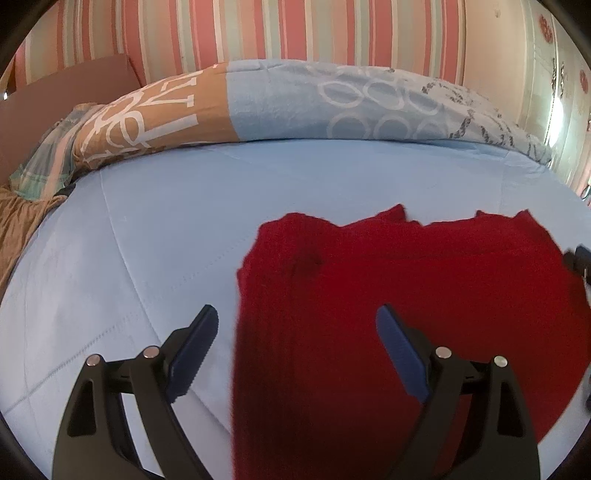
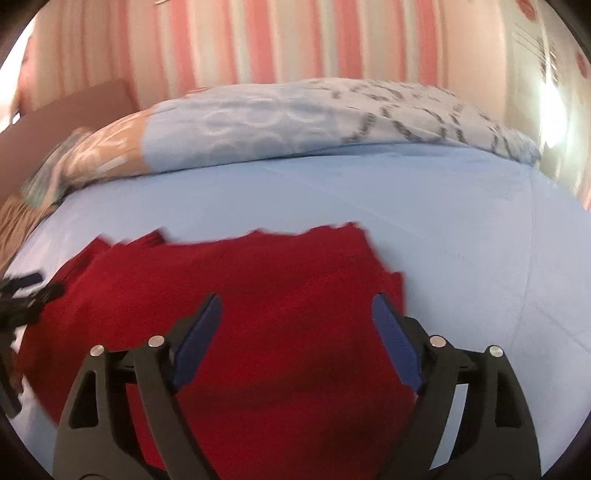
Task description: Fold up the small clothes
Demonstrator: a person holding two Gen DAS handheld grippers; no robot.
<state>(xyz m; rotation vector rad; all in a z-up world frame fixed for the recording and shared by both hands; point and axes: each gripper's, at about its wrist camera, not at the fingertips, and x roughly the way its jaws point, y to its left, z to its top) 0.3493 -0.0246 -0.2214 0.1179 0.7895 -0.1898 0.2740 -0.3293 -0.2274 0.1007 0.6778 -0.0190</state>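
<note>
A: Near first. Left tool (image 1: 295,325) wide open, nothing between the pads, hanging over the near left edge of the red garment (image 1: 369,314). Its left pad is over bare sheet, its right pad over the cloth.

B: Right tool (image 2: 297,314)?

A: Also spread wide, empty, above the garment's right part. That view is smeared, so no fine detail. No cloth is pinched by either.

B: Where's the garment?

A: Flat on the blue bed sheet (image 1: 147,240), near side of the bed. Far edge looks uneven, layers showing, so likely part folded already. Can't tell which piece of clothing it is.

B: Next fold, tips?

A: My guess: drop both tools to matching corners on the near edge, take all layers, lift together and level, lay over toward the far edge. Uneven grips would skew it.

B: Far stuff?

A: Patterned duvet (image 1: 314,103) bunched across the far side, striped wall (image 1: 258,29) behind. Well apart from the garment.
</note>
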